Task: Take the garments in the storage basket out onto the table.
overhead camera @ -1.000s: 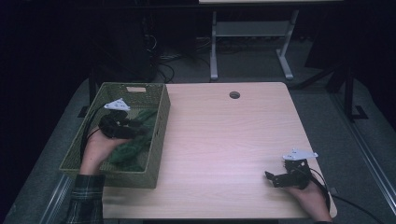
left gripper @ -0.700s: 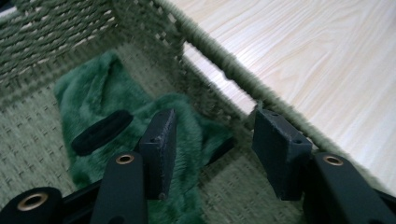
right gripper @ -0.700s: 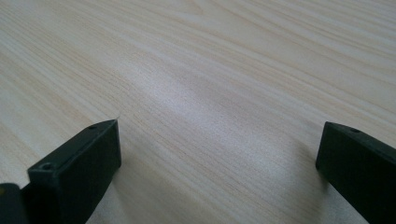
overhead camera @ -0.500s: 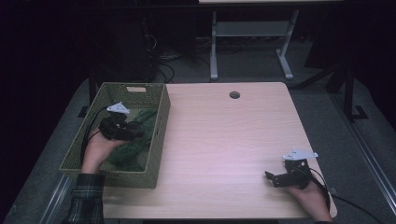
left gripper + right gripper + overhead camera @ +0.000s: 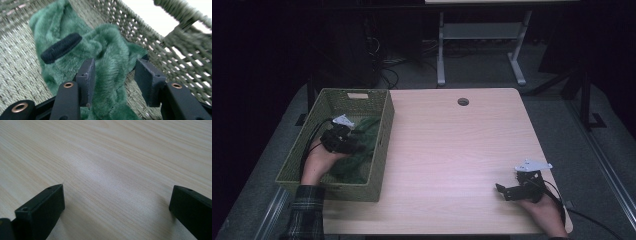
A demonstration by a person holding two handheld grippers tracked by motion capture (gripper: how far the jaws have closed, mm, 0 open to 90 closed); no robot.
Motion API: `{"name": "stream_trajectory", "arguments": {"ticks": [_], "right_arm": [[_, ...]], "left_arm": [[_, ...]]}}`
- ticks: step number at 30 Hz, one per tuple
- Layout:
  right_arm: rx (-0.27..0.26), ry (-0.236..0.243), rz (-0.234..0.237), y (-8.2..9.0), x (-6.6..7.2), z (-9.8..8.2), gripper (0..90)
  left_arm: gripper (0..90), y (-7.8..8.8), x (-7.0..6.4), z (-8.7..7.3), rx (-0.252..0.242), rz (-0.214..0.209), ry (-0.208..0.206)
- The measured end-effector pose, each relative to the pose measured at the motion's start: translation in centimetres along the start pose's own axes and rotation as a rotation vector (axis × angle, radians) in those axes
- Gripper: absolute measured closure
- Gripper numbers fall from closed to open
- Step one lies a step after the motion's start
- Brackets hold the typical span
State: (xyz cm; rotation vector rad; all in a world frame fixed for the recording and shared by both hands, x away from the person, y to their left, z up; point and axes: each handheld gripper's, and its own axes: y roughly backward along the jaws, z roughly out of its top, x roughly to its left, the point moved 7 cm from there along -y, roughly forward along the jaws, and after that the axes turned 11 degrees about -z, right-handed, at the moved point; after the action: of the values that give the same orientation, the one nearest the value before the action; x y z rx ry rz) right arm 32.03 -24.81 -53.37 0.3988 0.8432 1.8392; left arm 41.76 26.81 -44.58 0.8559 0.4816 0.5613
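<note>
Jaws of left gripper point(image 5: 113, 75) set half apart astride a fold of green plush cloth point(image 5: 107, 57), left pad brushing the fur, right pad clear, so no grip yet. Cloth lying low inside woven green basket point(image 5: 379, 145) at the table's left edge, black patch point(image 5: 61, 48) uppermost. Pinching, lifting and carrying out all left to do, by the look of it. Right gripper point(image 5: 512, 191) parked wide open on bare wooden table point(image 5: 112, 157). Compared with a second ago: left gripper sunk deeper into the basket, right unmoved.
</note>
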Motion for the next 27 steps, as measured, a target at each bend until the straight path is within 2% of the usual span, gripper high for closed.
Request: {"name": "stream_trajectory", "arguments": {"ticks": [1,12,13,16,21,25,27], "right_arm": [[0.000,0.000,0.000,0.0,0.0,0.0,0.0],[0.000,0.000,0.000,0.0,0.0,0.0,0.0],[0.000,0.000,0.000,0.0,0.0,0.0,0.0],[0.000,0.000,0.000,0.0,0.0,0.0,0.0],[0.000,0.000,0.000,0.0,0.0,0.0,0.0],[0.000,0.000,0.000,0.0,0.0,0.0,0.0],[0.000,0.000,0.000,0.0,0.0,0.0,0.0]], "left_arm": [[51.0,-0.2,0.0,-0.1,0.006,0.002,0.011],[51.6,-1.2,0.8,-1.3,0.093,0.027,0.026],[54.5,-1.4,0.9,-1.4,0.103,0.042,0.021],[58.5,-1.8,1.1,-1.8,0.131,0.049,0.031],[62.9,-2.0,1.0,-2.1,0.160,0.028,0.048],[71.6,-2.2,0.9,-2.2,0.175,0.015,0.043],[78.9,-2.2,0.7,-2.3,0.187,-0.003,0.052]]}}
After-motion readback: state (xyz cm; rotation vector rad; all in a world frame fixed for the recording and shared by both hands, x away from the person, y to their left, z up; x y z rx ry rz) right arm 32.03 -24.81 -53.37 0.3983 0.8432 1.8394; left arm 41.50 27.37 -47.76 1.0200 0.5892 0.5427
